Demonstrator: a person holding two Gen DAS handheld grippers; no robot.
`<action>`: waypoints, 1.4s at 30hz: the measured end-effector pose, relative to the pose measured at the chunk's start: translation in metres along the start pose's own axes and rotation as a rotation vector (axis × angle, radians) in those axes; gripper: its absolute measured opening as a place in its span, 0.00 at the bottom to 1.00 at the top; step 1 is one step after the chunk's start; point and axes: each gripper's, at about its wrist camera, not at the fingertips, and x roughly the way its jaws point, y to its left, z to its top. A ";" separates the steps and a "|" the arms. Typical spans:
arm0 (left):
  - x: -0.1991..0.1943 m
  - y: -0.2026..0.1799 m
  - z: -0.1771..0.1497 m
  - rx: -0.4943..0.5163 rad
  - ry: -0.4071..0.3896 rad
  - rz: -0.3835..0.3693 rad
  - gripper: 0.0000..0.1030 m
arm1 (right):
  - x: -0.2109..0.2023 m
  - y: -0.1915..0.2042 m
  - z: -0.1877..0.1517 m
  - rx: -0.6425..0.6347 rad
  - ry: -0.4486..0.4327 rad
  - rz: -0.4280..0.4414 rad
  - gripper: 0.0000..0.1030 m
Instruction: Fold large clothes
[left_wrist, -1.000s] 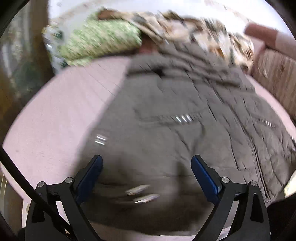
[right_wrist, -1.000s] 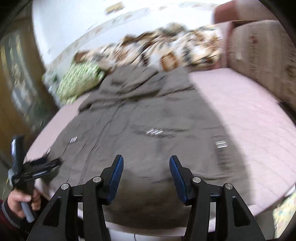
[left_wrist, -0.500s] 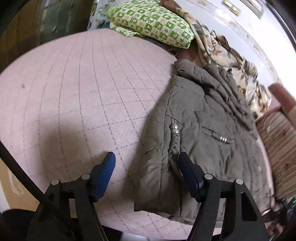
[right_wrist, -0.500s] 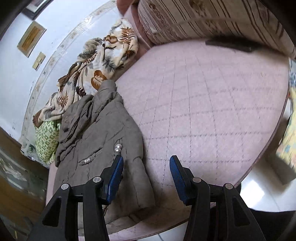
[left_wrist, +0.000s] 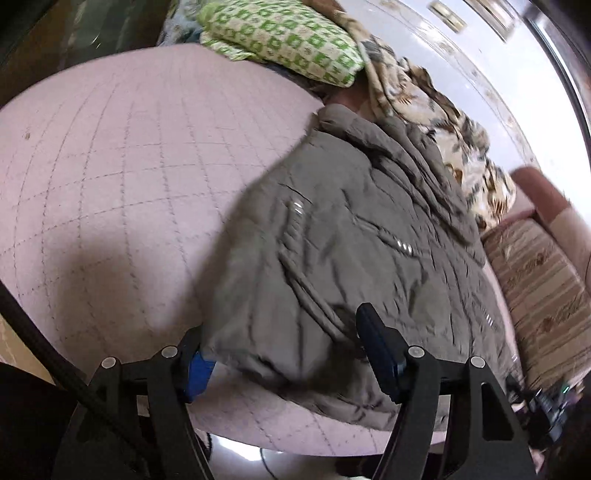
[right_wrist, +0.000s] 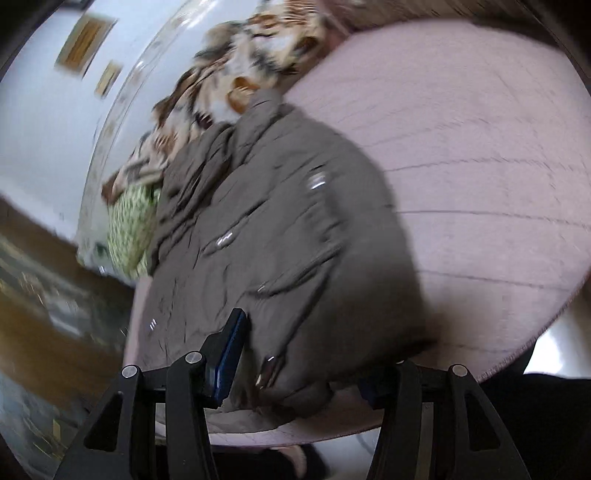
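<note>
A grey-brown quilted coat (left_wrist: 362, 236) lies flat on a pink quilted bed cover (left_wrist: 110, 166), its hood toward the far wall. My left gripper (left_wrist: 288, 360) straddles the coat's near left hem corner. One blue pad (left_wrist: 199, 369) is half hidden at the coat's edge and the other finger (left_wrist: 380, 354) rests over the fabric. The jaws stand apart and do not squeeze. In the right wrist view, which is blurred, the coat (right_wrist: 280, 229) fills the middle. My right gripper (right_wrist: 299, 369) is open around the near right hem corner, its right finger mostly hidden under the fabric.
A green-patterned pillow (left_wrist: 288, 40) and a leaf-print blanket (left_wrist: 443, 129) lie beyond the hood, by the white wall. A striped upholstered piece (left_wrist: 535, 280) borders the bed on the right. Bare pink cover (right_wrist: 480, 147) spreads right of the coat. The bed's near edge runs just below both grippers.
Both grippers have rolled and sunk toward the near hem. Half a second ago each stood over the cover beside the coat; now a hem corner lies between each pair of fingers. The left jaws narrowed early on.
</note>
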 end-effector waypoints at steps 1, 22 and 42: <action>0.001 -0.004 -0.001 0.014 0.002 0.001 0.68 | 0.003 0.005 -0.001 -0.019 0.006 0.004 0.55; 0.009 -0.057 -0.017 0.348 -0.133 0.247 0.45 | 0.016 0.014 -0.005 -0.129 -0.048 -0.108 0.47; 0.013 -0.065 -0.014 0.393 -0.133 0.272 0.28 | 0.012 0.022 -0.001 -0.132 -0.037 -0.080 0.21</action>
